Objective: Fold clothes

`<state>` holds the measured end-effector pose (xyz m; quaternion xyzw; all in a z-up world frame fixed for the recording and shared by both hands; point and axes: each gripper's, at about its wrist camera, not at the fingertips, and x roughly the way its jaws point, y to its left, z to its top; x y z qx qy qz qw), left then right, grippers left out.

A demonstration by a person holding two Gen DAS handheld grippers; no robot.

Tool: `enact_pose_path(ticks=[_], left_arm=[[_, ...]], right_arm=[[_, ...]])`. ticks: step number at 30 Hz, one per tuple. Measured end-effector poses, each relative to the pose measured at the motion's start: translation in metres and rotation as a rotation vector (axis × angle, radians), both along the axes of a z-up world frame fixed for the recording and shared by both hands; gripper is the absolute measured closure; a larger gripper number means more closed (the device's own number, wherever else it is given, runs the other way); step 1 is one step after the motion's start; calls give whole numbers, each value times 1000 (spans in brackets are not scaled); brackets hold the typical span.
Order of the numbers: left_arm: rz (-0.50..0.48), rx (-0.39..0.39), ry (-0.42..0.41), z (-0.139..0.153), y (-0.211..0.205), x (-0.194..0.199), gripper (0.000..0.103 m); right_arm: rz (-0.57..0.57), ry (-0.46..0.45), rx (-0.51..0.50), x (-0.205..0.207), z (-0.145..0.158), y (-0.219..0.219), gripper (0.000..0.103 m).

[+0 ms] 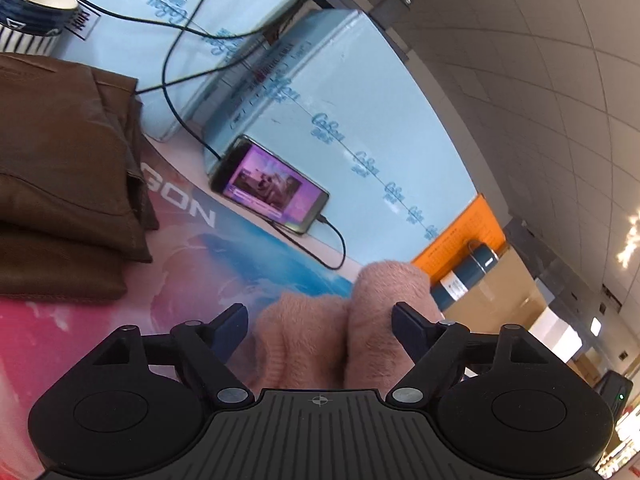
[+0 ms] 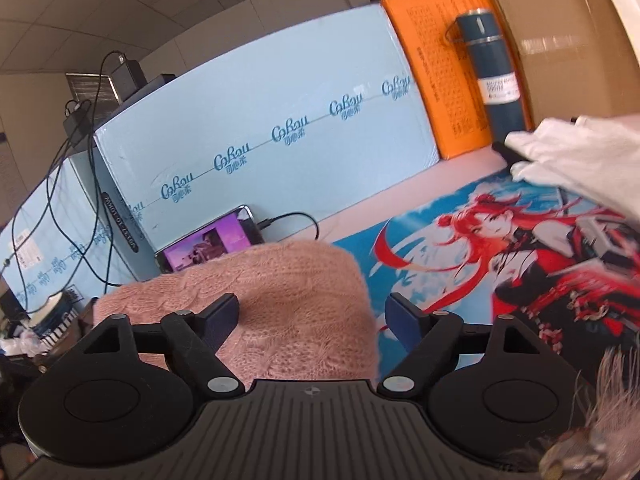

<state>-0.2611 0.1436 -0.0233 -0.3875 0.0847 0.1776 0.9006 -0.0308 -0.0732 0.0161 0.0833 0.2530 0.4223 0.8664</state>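
Observation:
A fuzzy pink knit sweater point(image 1: 360, 320) lies bunched on the printed desk mat point(image 1: 280, 264), right in front of my left gripper point(image 1: 320, 320). The left jaws stand wide open on either side of its folds. In the right wrist view the same pink sweater point(image 2: 288, 300) is a folded mound, and my right gripper point(image 2: 312, 312) is open with its left finger over the knit. A stack of folded brown clothes point(image 1: 68, 184) sits to the left of the sweater.
A phone point(image 1: 272, 186) with a lit screen and cable leans against light blue boxes point(image 2: 260, 120) at the back. A dark blue flask point(image 2: 496, 76), an orange board point(image 2: 436, 60) and a cardboard box point(image 2: 568, 40) stand at the right. A white-gloved hand point(image 2: 568, 152) reaches in. A striped cup point(image 1: 32, 16) stands far left.

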Motion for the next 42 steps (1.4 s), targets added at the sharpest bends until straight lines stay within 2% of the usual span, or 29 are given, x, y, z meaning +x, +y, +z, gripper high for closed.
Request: enact_pose_path(ticks=[2, 5, 9, 11, 14, 15, 17, 19, 22, 24, 26, 29, 30, 31, 32, 33, 34, 36, 37, 40, 42], left_arm=[[51, -8, -12, 1, 2, -9, 22], [86, -31, -20, -1, 8, -15, 22], [99, -32, -28, -3, 9, -16, 22], [102, -25, -37, -4, 8, -18, 22], [108, -41, -56, -6, 10, -21, 22], [106, -46, -55, -7, 11, -21, 22], [100, -56, -53, -9, 12, -20, 22], [87, -56, -45, -10, 12, -17, 22], [47, -80, -57, -12, 13, -13, 22], [15, -109, -67, -16, 15, -10, 22], [4, -87, -34, -14, 13, -4, 22], [-49, -8, 89, -8, 2, 19, 23], [-67, 40, 137, -8, -4, 30, 24], [-76, 76, 163, -7, -8, 38, 27], [-99, 101, 192, -6, -12, 47, 52], [-123, 126, 221, -5, -15, 56, 69], [-144, 136, 214, -5, -17, 59, 83], [-187, 156, 198, -5, -19, 66, 86], [-167, 160, 169, -4, -18, 60, 86], [-17, 153, 103, 2, -3, 31, 86], [71, 164, 97, 5, 7, 13, 86]], right_arm=[[-35, -88, -5, -11, 8, -2, 18], [90, -169, 24, -33, 15, 0, 12], [356, -139, -1, -65, 13, 32, 8], [397, -122, -34, -77, 10, 54, 7], [351, -100, -109, -84, 0, 80, 8], [334, -109, -121, -84, -3, 85, 11], [299, -141, -137, -84, -9, 88, 24], [283, -173, -139, -82, -11, 82, 49], [289, -196, -108, -81, -8, 71, 78], [291, -179, -61, -78, -2, 60, 81], [277, -167, -9, -74, 4, 50, 81], [248, -161, 81, -64, 17, 30, 82], [234, -162, 106, -60, 20, 25, 82], [221, -167, 128, -57, 24, 19, 82], [210, -174, 152, -54, 27, 13, 82], [198, -183, 172, -52, 30, 8, 82], [187, -193, 188, -49, 32, 3, 82], [153, -218, 218, -44, 38, -9, 82], [135, -225, 234, -41, 41, -17, 82], [60, -239, 281, -28, 48, -45, 82], [-13, -230, 293, -15, 47, -65, 82]])
